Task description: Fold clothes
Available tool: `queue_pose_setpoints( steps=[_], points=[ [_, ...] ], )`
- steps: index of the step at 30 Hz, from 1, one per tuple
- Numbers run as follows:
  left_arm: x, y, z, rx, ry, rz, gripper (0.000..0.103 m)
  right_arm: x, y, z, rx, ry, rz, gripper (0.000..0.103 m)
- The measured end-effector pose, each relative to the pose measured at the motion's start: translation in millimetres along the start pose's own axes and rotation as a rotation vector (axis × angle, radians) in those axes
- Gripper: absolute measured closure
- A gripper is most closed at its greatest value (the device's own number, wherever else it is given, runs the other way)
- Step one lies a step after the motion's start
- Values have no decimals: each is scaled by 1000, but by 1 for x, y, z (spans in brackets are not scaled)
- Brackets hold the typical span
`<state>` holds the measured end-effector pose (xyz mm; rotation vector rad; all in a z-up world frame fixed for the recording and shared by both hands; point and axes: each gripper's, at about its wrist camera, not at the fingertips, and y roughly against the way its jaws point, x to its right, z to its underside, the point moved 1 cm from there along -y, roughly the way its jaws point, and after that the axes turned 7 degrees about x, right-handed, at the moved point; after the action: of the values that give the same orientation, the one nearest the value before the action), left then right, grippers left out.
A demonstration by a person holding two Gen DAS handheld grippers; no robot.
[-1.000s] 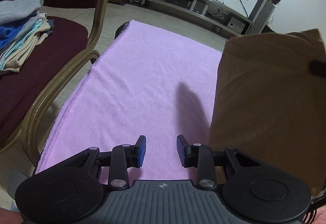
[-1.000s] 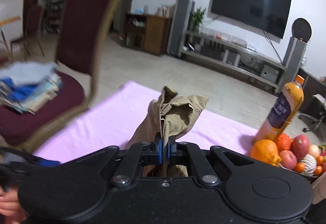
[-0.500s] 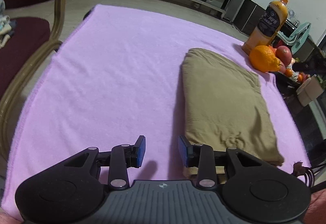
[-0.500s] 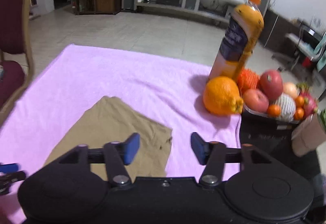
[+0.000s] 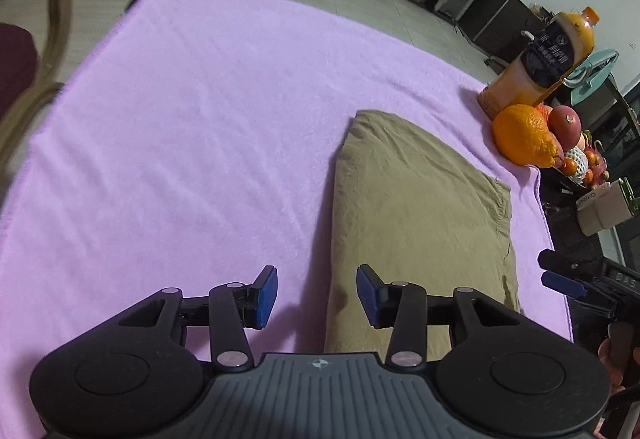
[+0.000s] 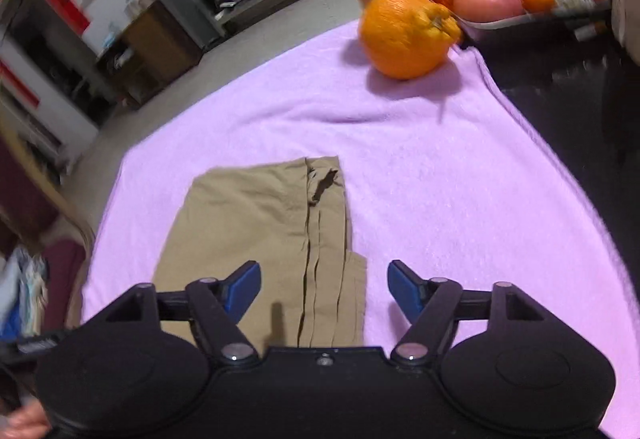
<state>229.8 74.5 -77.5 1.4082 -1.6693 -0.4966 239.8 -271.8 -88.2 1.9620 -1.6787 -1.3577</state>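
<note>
Garment: the tan garment (image 5: 420,223) now lies flat in a folded rectangle on the purple towel (image 5: 192,127) covering the desk; a second ago it hung bunched from the right tool, off the surface.
Right tool: the right tool (image 6: 323,285) has let go; its jaws are opening, blue pads well apart above the garment's near edge, pressing on nothing.
Left tool: the left tool (image 5: 316,293) has swung over from bare towel to the garment's near left edge; its jaws are opening too, the edge below the gap but not pinched.
Fold state: stacked layered edges show along the garment's right side in the right wrist view, so the fold looks laid down, a little uneven at the near corner.
Surroundings: an orange (image 6: 406,33), a juice bottle (image 5: 540,59) and a fruit tray (image 6: 532,15) stand at the far right, apart from the garment.
Meaning: this fold seems complete; next likely comes either a further fold or moving the piece to the pile.
</note>
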Motion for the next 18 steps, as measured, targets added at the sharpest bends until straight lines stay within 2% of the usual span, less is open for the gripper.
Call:
queue_pose_setpoints(
  steps=[3, 5, 8, 9, 10, 12, 15, 17, 18],
  points=[
    [-2, -21, -2, -32, 4, 23, 58, 12, -12, -1, -44, -124, -82, 31],
    [-7, -26, -3, -35, 23, 46, 59, 19, -25, 2, -89, -189, -76, 32],
    [-10, -29, -5, -35, 29, 72, 59, 21, -36, 8, -118, -201, -44, 36],
    [-9, -30, -5, -33, 19, 72, 59, 19, -37, 9, -117, -198, -43, 39],
    [-7, -30, -5, -31, 7, 69, 59, 18, -39, 10, -117, -194, -41, 50],
    [-4, -31, -4, -26, -19, 63, 59, 13, -43, 12, -127, -186, -50, 62],
    [-1, -30, -4, -13, -68, 50, 56, 0, -45, 15, -123, -110, -28, 63],
    [-2, -31, -3, -13, -76, 57, 56, -4, -45, 16, -119, -81, -16, 69],
    [-2, -31, -3, -16, -73, 67, 56, -6, -43, 17, -114, -60, -9, 78]
  ],
)
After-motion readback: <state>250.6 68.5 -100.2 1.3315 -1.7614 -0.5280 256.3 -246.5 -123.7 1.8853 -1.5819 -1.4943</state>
